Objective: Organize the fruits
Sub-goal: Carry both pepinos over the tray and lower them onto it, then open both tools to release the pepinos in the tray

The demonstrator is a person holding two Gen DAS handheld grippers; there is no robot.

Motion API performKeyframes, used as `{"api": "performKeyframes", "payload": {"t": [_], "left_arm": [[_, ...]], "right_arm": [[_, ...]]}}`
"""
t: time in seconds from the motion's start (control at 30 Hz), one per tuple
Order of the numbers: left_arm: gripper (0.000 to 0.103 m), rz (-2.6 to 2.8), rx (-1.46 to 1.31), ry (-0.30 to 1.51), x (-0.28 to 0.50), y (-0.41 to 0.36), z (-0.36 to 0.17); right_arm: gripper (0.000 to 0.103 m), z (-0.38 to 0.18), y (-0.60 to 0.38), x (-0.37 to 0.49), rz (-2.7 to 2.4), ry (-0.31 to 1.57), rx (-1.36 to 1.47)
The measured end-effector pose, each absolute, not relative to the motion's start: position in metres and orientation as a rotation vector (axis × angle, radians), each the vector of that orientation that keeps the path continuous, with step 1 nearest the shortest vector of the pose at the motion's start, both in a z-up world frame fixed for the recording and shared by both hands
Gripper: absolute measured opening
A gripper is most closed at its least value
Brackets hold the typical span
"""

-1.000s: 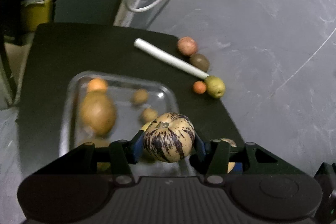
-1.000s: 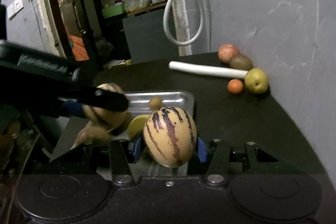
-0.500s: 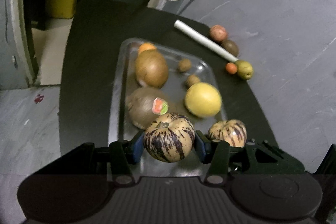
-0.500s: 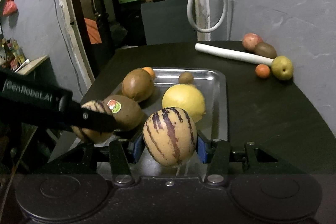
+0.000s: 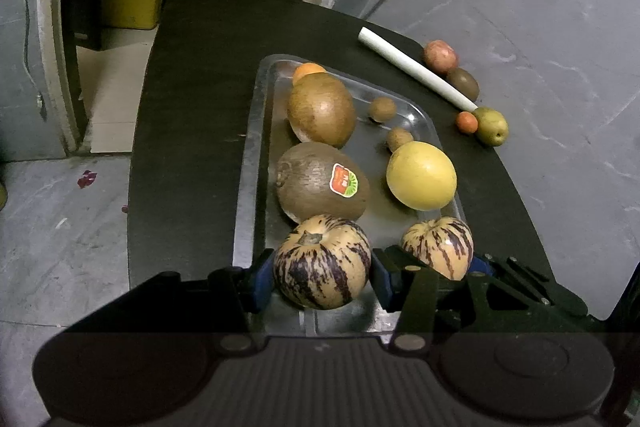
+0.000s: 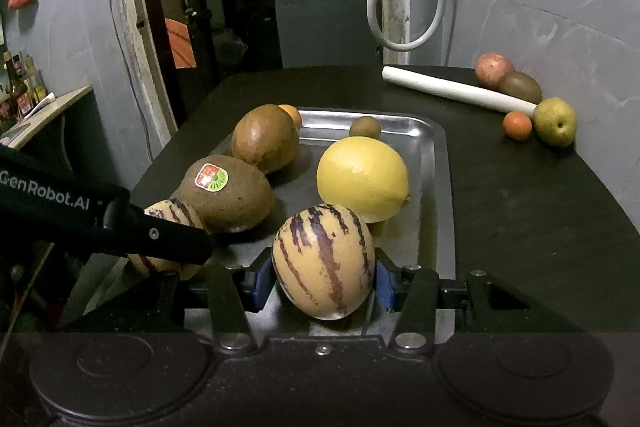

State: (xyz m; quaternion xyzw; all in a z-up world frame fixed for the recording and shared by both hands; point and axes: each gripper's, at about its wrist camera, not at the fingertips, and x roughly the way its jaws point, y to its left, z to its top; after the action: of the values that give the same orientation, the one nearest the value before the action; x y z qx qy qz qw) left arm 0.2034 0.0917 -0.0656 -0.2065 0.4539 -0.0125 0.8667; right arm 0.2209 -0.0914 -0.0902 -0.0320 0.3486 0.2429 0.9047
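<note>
**Two striped melons held over the near end of the tray**

Each claw is clamped on a striped melon. The left gripper [image 5: 322, 277] holds the dark melon [image 5: 322, 263] stem-up; the right gripper [image 6: 322, 281] holds the pale melon [image 6: 324, 261] more on end. Both hang over the near end of the steel tray [image 5: 250, 163], the right one just right of the left.

The tray is already crowded: two brown fruits, the far one [image 5: 322, 109] and the stickered one [image 5: 322, 183], lie along its left side, a yellow fruit [image 5: 422, 175] on the right, two small kiwis [image 5: 382, 109] and an orange [image 5: 308, 71] farther back. The likely step is setting both melons down on the bare metal at the near end.

To do it well, I would lower each until it bears on the tray before easing the jaws apart, since these round fruits would roll if dropped. Keep the dark melon clear of the stickered fruit, which looks very close behind it. Releasing one at a time would lessen knocking.

Hard to judge: whether either melon already touches the tray, as the gripper bodies hide the undersides and the near rim. The left gripper covers part of the dark melon in the right view. Four loose fruits [image 6: 554, 121] by a white rod [image 6: 456, 89] sit far right on the table, apart from the tray.
</note>
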Motion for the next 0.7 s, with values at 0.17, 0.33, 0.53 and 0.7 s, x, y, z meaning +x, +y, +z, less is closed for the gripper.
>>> {"api": "performKeyframes", "payload": {"t": [0.17, 0.33, 0.53, 0.7], "left_arm": [[0.054, -0.019, -0.432, 0.952, 0.2036, 0.0918, -0.0675], [0.054, -0.016, -0.431, 0.955, 0.2039, 0.0912, -0.0684], [0.054, -0.011, -0.432, 0.97, 0.2034, 0.0903, -0.067], [0.064, -0.015, -0.428, 0.973, 0.2014, 0.0876, -0.0632]], "right_arm": [[0.051, -0.0919, -0.0896, 0.2203, 0.506, 0.717, -0.073], [0.052, -0.0922, -0.0895, 0.2205, 0.505, 0.718, -0.074], [0.053, -0.09, -0.0895, 0.2216, 0.512, 0.728, -0.073], [0.059, -0.0837, -0.0914, 0.2181, 0.517, 0.711, -0.083]]}}
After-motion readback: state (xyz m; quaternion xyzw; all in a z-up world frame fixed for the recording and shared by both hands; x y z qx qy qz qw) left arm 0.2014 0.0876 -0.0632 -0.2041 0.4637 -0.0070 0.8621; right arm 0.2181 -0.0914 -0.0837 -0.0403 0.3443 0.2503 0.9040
